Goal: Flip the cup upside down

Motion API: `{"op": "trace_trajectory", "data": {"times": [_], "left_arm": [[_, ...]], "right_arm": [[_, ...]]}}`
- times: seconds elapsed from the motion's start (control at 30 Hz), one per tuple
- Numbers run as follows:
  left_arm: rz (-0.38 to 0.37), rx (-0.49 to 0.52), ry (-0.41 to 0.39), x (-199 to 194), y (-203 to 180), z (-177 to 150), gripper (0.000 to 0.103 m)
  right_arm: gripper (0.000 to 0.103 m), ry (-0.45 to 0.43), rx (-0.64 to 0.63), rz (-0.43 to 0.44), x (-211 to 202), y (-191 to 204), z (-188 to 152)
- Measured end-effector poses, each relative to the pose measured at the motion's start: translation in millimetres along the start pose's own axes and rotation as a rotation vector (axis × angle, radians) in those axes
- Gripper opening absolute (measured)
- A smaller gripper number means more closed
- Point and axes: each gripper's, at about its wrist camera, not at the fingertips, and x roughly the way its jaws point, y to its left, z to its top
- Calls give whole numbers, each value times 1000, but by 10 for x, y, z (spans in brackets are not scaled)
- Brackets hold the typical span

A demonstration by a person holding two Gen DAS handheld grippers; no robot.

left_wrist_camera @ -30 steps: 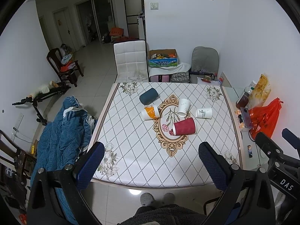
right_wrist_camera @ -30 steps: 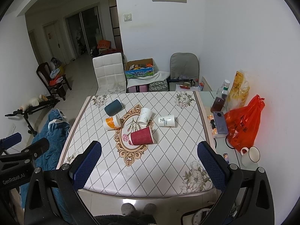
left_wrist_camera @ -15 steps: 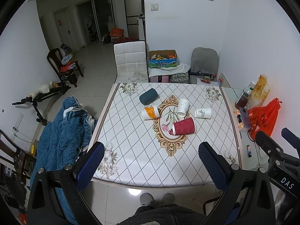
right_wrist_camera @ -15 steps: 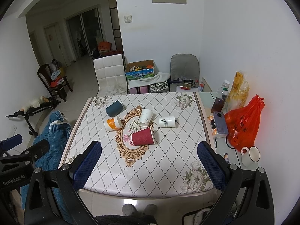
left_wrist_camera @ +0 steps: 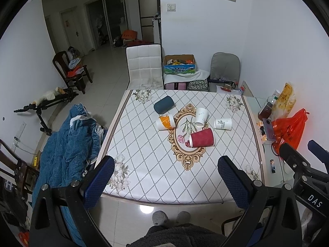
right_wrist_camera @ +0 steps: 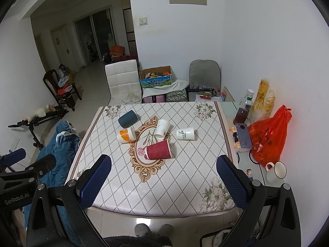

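I am holding both tongs high and back from the near edge of the tabletop (left_wrist_camera: 144, 173), looking down on it from a standing position; my slippered feet show below that edge. The left tongs (left_wrist_camera: 165, 178) are spread wide with nothing between the blue pads, and the right tongs (right_wrist_camera: 163, 178) are equally wide and empty. My landmark is the ornate oval medallion (left_wrist_camera: 186, 138) printed at the centre of the cloth. Five cups lie on their sides around it. The red cup (left_wrist_camera: 202, 137) rests on the medallion's right half, its mouth pointing left, nearest to me of the five. A white cup (left_wrist_camera: 201, 117) lies at the medallion's upper right edge, another white cup with dark print (left_wrist_camera: 223, 123) lies further right of it, an orange-and-white cup (left_wrist_camera: 165, 121) lies just left of the medallion, and a dark teal cup (left_wrist_camera: 163, 104) lies beyond that, toward the far left. None is standing mouth-down. I judge the task to be at its very start: the approach has not begun and no cup is chosen. The next move, I think, calls for lowering one of the tongs toward a cup, likely the red one as the closest, lining the pads across its ribbed wall, closing gently so the paper does not crush, then lifting and turning it so the rim lands flat on the cloth.
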Motion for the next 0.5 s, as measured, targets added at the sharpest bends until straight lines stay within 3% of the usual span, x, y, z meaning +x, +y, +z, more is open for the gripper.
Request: {"op": "trace_trajectory", "data": {"times": [0.5], "left_arm": [[30,-51,27,277,21,-77,103]], "right_arm": [[103,34,-14,52,274,-7,-31]]}}
